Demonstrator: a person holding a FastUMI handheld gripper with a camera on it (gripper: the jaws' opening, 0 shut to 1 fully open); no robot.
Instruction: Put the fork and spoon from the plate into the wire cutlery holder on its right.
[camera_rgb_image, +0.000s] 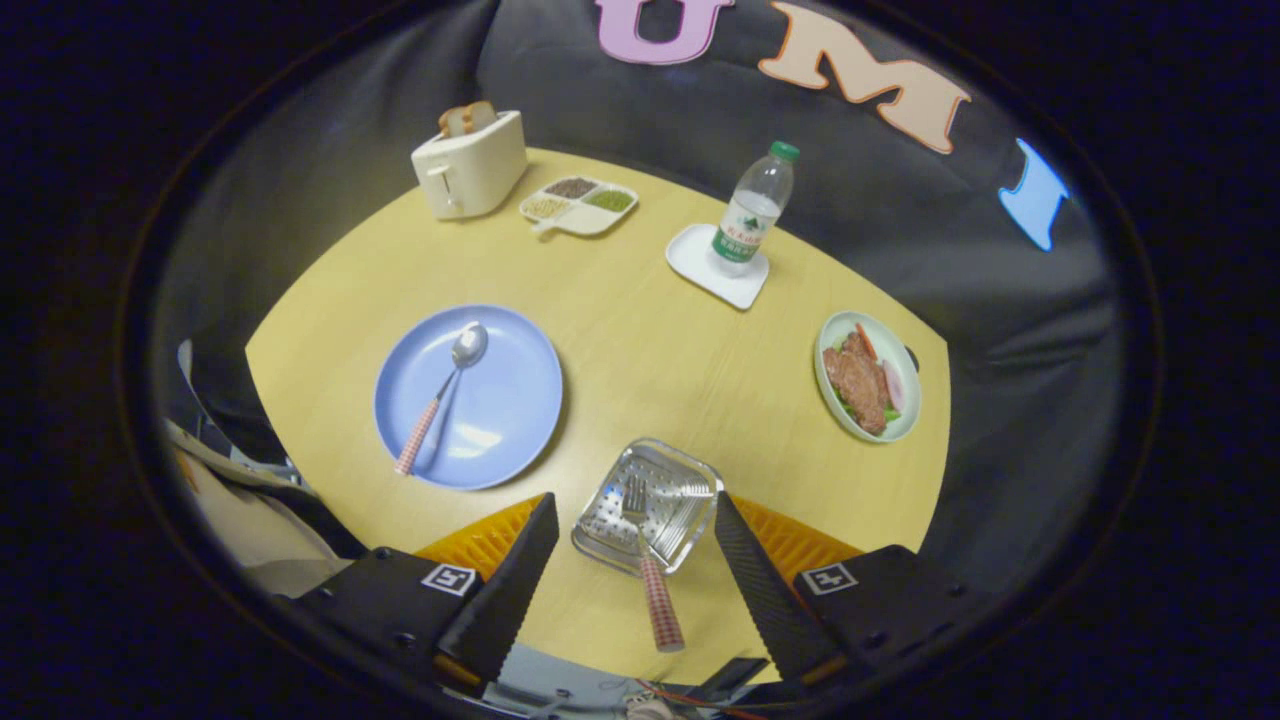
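Between the spread fingers of gripper (636, 575): fork (648, 560) in holder (648, 505) | beyond-left on plate (520, 400): spoon (440, 395), light, stiff, probably slick | grasp checked handle.

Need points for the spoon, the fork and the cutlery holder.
spoon (468, 344), gripper view, on its bowl, on the blue plate.
fork (634, 498), gripper view, on its tines, inside the holder.
cutlery holder (690, 470), gripper view, on its far rim, between the open jaws.

On the table (650, 340), the spoon (440, 395) lies on the plate (500, 400) at left. Right of it and nearer, the fork (645, 560) rests in the cutlery holder (690, 480), between the gripper (635, 580)'s spread fingers. Toaster (470, 165) and bottle (752, 210) stand far.
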